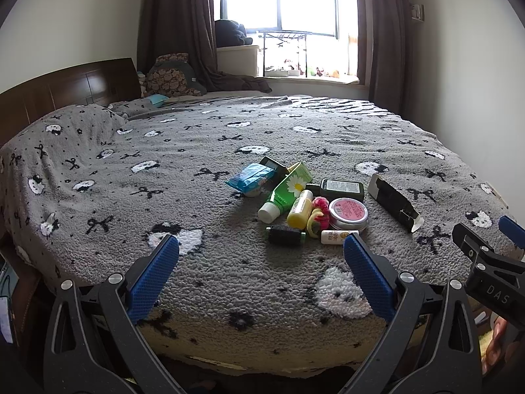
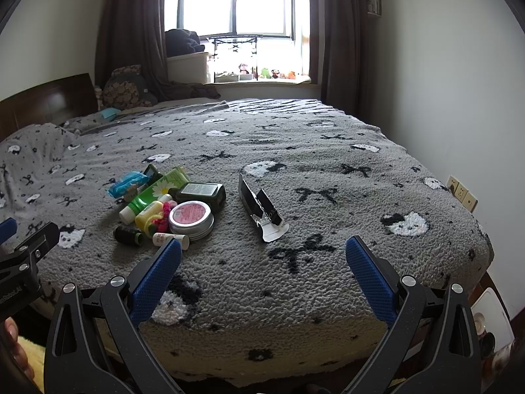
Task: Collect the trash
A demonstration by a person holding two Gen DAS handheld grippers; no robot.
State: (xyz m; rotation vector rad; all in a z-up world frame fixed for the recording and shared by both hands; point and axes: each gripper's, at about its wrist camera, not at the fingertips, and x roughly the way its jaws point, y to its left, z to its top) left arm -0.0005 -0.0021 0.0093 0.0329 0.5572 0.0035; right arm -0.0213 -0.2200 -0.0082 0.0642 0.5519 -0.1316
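Trash pile sits mid-frame on the grey bedspread (image 1: 203, 151): green tube (image 1: 286, 190), yellow bottle (image 1: 299, 209), pink tin (image 1: 348, 213), blue packet (image 1: 251, 179), dark spool (image 1: 286, 234). Black carton (image 2: 259, 205) lies apart, right of the pile (flap open). Left gripper (image 1: 261, 248) at bottom of frame, fingers spread, holding nothing. Right gripper (image 2: 262, 251) likewise spread, empty, just short of the carton.

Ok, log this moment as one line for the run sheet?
phase: approach | left gripper: open, empty | right gripper: open, empty | black carton: apart from pile | bed: nothing picked yet
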